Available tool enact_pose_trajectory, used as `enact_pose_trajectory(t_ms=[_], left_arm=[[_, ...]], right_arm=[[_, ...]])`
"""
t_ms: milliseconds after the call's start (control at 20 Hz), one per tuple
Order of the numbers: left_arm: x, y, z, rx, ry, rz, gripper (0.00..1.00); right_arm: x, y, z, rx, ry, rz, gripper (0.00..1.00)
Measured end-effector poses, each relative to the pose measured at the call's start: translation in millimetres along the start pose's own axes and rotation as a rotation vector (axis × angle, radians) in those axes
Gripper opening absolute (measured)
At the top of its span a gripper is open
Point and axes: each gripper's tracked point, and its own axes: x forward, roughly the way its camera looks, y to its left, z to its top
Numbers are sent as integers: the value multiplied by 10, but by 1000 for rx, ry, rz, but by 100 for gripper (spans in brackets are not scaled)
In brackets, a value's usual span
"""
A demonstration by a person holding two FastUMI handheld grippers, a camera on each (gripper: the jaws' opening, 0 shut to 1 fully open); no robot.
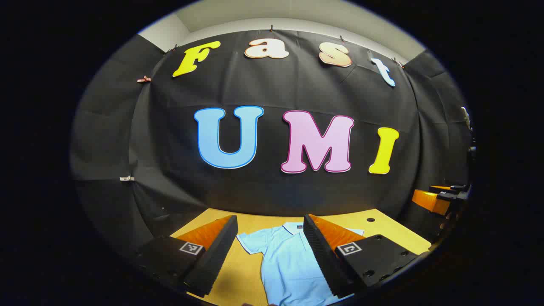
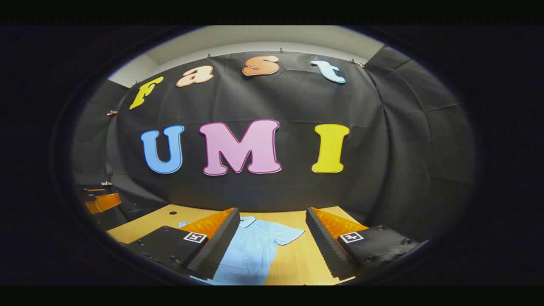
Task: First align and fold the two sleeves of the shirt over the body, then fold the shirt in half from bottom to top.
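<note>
Two grippers, one garment, one worktop.

Item 1: shirt [image 1: 284, 263], pale blue, short-sleeved, collared. Lies flat on the wooden worktop [image 1: 382, 225], collar toward the booth's cloth wall, both sleeves spread out to the sides, hem toward the holder. Spread this way, presumably so each sleeve can be reached from its own side; no fold made yet.

Item 2: left gripper [image 1: 270, 250]. Fingers spread wide, nothing between them. Held above the shirt's near end, framing the collar and the sleeve on its side.

Item 3: right gripper [image 2: 272, 244]. Fingers likewise wide apart and empty. Held over the opposite side, the other sleeve [image 2: 287, 233] lying between its fingers.

Item 4: the other gripper seen far off at the edge of each view, so the pair stand well apart, one per sleeve.

Judgement: sleeve fold not begun; both grippers poised for it.
</note>
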Motion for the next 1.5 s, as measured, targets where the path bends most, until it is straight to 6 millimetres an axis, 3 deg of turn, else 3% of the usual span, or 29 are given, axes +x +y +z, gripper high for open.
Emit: enact_pose_trajectory(t_ms=[200,400,500,550,950,1250,1500], left_arm=[[-35,-48,-74,14,20,-22,95],[-30,-4,-123,8,36,-18,98],[-13,37,-136,2,43,-12,95],[-10,57,-137,0,44,-10,99],[73,113,-200,-2,60,1,98],[158,69,-243,8,81,-2,99],[302,126,-324,12,111,32,99]], right_arm=[[-28,-17,-24,-8,13,-1,97],[-36,-17,-61,-4,21,-7,97],[-29,-18,-113,3,36,-11,97],[-22,-19,-134,3,43,-13,97],[182,14,-275,-7,96,-8,97],[596,-181,-429,-2,173,-21,97],[1153,-375,-954,58,364,-29,97]])
